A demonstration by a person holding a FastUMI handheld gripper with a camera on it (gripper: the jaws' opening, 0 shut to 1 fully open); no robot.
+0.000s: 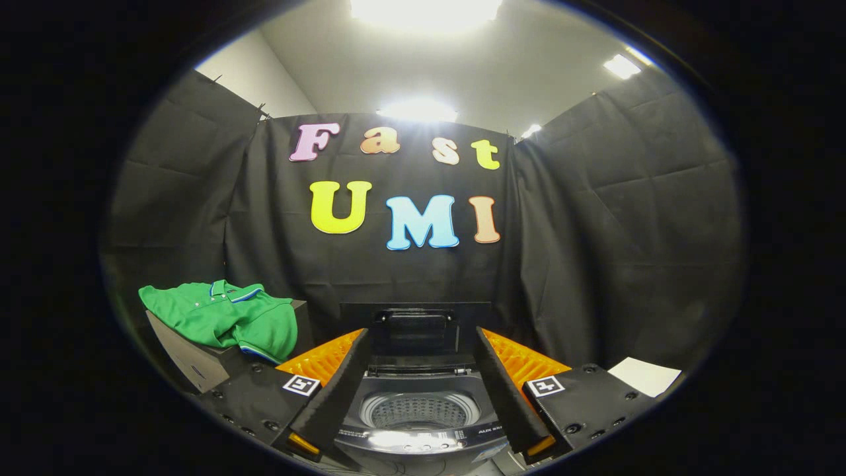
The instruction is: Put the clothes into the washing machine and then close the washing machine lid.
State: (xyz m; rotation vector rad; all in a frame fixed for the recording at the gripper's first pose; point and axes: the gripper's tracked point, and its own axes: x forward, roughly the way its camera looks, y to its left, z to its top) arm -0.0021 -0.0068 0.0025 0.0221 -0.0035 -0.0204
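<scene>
**Gripper wide open above washer, shirt waiting on box**

Gripper view: gripper spread wide, holding nothing, fingers slanting outward to either side of the washer. Square black-and-white marker tags on both finger mounts, no readable words on them.

Washer directly ahead and below, seen between the fingers. Lid raised, standing nearly upright at the back against the black cloth wall. Drum exposed, perforated metal, round mouth facing up, nothing seen inside. Control strip along the front edge with small pale writing, partly glared out; a few letters beside the right finger, too small and cut off to read for sure.

Shirt, green with a striped collar, well off to the left of the left finger, draped over a dark box. Long axis running roughly left to right, collar toward the back, crumpled hem drooping over the box's right side near the left finger mount. Not touching washer or gripper.

White sheet beyond the right finger mount, blank as far as can be told.

Ceiling lights glaring overhead.
</scene>
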